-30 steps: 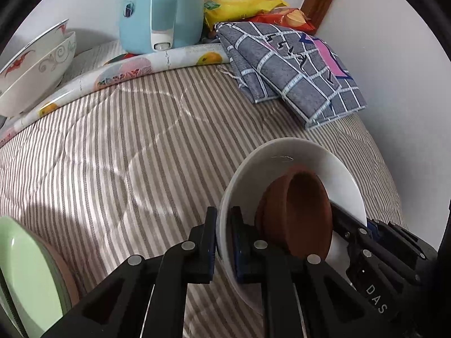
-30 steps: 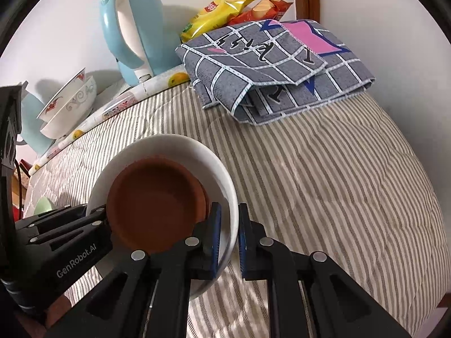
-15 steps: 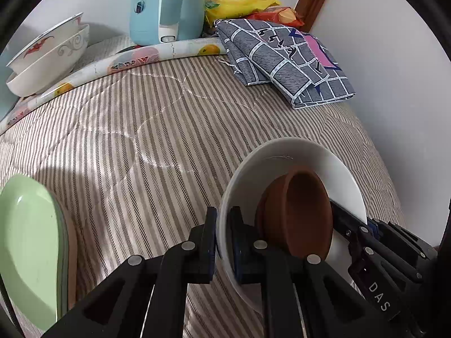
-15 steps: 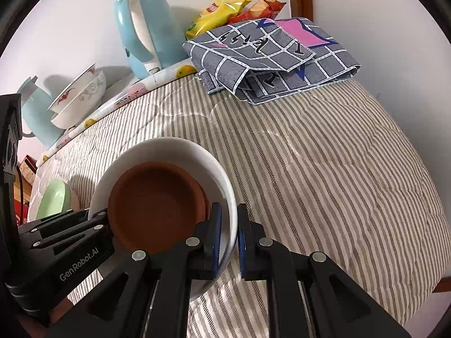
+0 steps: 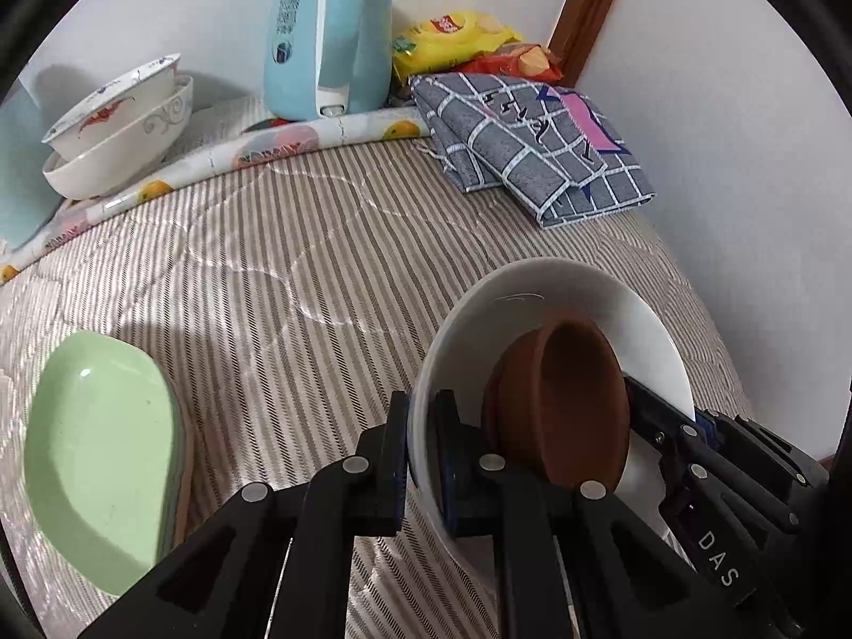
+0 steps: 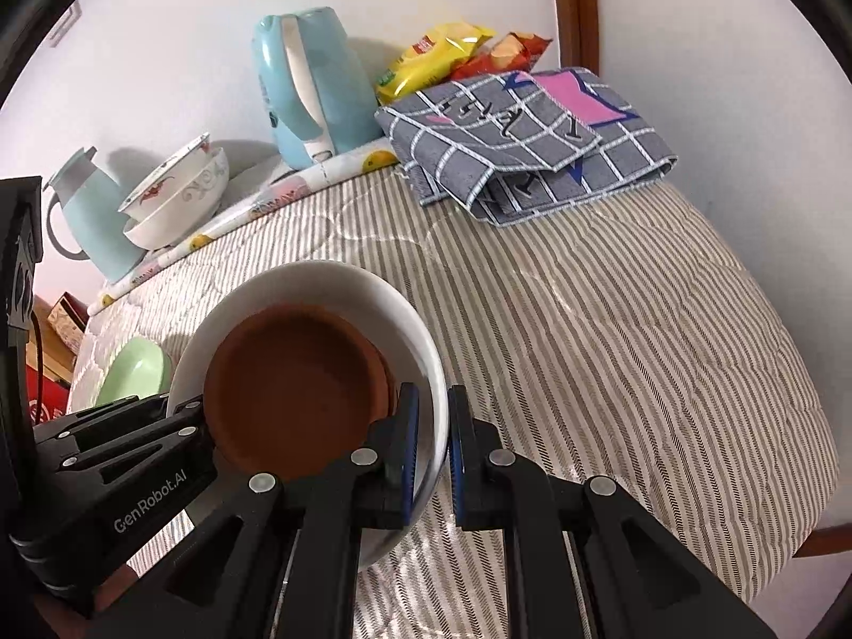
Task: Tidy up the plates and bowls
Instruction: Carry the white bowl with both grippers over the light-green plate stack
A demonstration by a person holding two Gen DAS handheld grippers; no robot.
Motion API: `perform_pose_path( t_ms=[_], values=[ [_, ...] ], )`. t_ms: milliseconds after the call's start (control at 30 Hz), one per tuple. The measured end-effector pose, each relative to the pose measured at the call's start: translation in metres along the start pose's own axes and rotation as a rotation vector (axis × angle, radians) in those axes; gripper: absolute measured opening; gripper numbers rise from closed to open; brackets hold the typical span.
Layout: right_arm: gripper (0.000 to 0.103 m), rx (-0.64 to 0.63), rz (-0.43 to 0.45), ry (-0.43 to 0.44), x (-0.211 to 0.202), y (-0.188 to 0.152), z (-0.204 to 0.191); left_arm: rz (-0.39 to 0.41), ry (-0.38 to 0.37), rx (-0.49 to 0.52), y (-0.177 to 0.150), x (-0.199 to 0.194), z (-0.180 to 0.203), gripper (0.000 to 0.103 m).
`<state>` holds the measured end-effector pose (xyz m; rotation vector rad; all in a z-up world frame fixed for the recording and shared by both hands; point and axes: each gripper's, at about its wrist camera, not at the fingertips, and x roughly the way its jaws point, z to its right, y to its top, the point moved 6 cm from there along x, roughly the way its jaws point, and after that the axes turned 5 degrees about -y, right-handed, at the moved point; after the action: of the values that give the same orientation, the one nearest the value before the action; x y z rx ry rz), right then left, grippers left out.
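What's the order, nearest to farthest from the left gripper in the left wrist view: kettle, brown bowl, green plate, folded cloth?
From the left gripper:
1. Brown bowl: just right of it, inside the white bowl it grips.
2. Green plate: left, on the striped cover.
3. Folded cloth: far right, near the wall.
4. Kettle: at the back wall.

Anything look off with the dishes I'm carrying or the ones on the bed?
Nothing spilled or broken. The brown bowl sits off-centre in the white bowl, against the left gripper side. The upper patterned bowl sits tilted in its stack.
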<state>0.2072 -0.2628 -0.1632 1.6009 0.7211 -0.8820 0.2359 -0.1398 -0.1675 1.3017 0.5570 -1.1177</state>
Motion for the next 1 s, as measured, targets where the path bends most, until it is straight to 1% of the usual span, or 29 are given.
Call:
perform_pose_path(
  t_ms=[367,1000],
  values=[
    [0.010,-0.008,0.024,0.024,-0.014,0.004,-0.023,0.023,0.021,0.002,0.001,-0.022,-0.016,0.010],
    [0.010,-0.042,0.044,0.036,-0.026,0.007,-0.068,0.057,0.027,-0.030,-0.001,-0.050,-0.052,0.010]
  ],
)
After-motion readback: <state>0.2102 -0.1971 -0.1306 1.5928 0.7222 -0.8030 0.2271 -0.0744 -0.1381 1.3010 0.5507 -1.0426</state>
